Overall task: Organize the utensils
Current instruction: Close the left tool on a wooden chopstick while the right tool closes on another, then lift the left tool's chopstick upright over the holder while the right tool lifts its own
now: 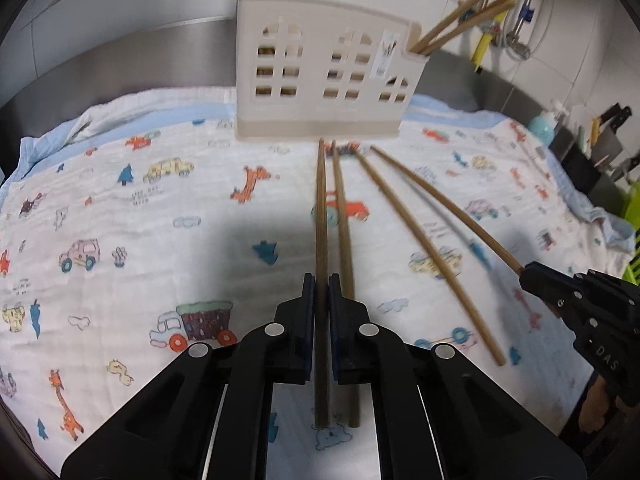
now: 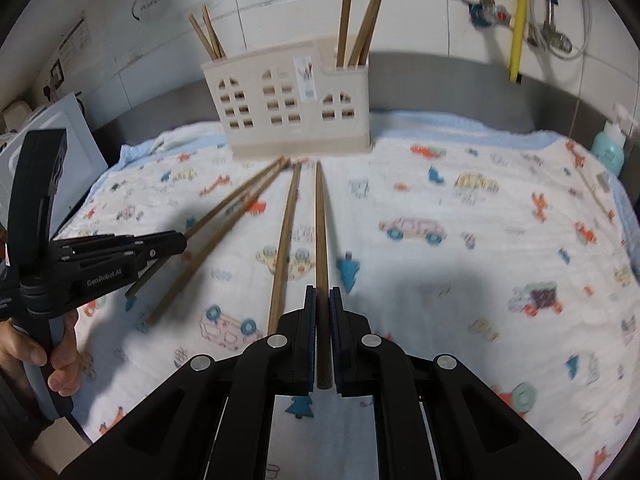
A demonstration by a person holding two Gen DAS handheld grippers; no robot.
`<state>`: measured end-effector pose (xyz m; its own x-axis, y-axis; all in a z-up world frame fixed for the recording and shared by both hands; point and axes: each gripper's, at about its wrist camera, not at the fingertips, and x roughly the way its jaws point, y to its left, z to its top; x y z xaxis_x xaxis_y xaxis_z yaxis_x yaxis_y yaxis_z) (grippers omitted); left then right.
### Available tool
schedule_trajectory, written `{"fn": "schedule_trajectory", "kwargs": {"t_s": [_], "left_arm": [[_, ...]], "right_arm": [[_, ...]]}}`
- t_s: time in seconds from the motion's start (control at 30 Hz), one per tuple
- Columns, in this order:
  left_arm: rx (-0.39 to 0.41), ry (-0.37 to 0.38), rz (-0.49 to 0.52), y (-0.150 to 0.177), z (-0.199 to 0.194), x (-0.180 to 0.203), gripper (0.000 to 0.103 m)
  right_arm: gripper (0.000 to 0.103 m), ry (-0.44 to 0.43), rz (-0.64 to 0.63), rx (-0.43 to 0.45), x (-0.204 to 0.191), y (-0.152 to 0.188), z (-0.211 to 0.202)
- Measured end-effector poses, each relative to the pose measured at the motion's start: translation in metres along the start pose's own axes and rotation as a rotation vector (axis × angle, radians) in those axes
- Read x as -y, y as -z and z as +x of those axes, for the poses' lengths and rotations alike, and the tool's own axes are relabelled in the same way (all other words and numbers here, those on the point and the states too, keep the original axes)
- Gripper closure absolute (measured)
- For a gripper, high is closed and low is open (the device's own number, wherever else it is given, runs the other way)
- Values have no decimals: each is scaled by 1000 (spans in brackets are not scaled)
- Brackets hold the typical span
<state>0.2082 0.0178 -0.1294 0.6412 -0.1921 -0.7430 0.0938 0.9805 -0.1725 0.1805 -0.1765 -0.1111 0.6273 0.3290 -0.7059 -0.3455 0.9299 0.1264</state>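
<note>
White tiled wall at the back, steel counter (image 2: 460, 80) in front of it w/ a cartoon-print cloth (image 2: 480, 280) spread over the top. Going left to right in my right wrist view: white appliance (image 2: 60, 148) at the far left edge, then a person's hand (image 2: 36, 356) wrapped round the grip of my left hand-held gripper (image 2: 185, 242), jaws shut on the 1st chopstick (image 2: 240, 194), pinching it partway along w/ its butt end sticking out behind the jaws. 2nd chopstick (image 2: 208, 250) lies loose on the cloth just beside it, tips nearly together near the holder. Next, 3rd chopstick (image 2: 286, 236) lies flat on the cloth, pointing at the holder. Just right of that, 4th chopstick (image 2: 321, 240) is clamped in my right hand-held gripper (image 2: 322, 292), jaws shut tight on its thick end, tip aimed at the holder's base. Beige house-shaped utensil holder (image 2: 288, 108) stands upright at the far edge of the cloth, a few chopsticks already standing in its left and right end compartments. Further right: yellow pipe (image 2: 520, 12) and hoses on the wall, teal bottle (image 2: 608, 152) at the far right. Left wrist view agrees: left hand-held gripper (image 1: 322, 280) closed on its stick, right one (image 1: 524, 274) holding the rightmost stick, which looks raised off the cloth at the held end.
</note>
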Motion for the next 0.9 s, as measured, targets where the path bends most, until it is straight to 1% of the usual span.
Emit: {"fn": "schedule_trajectory", "kwargs": {"t_s": [0.07, 0.23, 0.4, 0.57, 0.67, 0.73, 0.9], "left_arm": [[32, 24, -7, -5, -11, -1, 98], [104, 51, -1, -20, -32, 0, 98], [152, 74, 14, -37, -45, 2, 98], [171, 89, 52, -51, -51, 7, 98], [176, 72, 81, -62, -55, 10, 98], [178, 59, 96, -69, -58, 11, 98], [179, 56, 108, -85, -63, 10, 98]], "right_arm": [[97, 3, -14, 27, 0, -8, -9], [97, -11, -30, 86, 0, -33, -28], [97, -25, -54, 133, -3, -60, -39], [97, -41, -90, 162, -7, -90, -47], [97, -44, -114, 173, -8, -104, -52], [97, -55, -126, 185, -9, -118, -60], [97, -84, -146, 219, -8, -157, -87]]}}
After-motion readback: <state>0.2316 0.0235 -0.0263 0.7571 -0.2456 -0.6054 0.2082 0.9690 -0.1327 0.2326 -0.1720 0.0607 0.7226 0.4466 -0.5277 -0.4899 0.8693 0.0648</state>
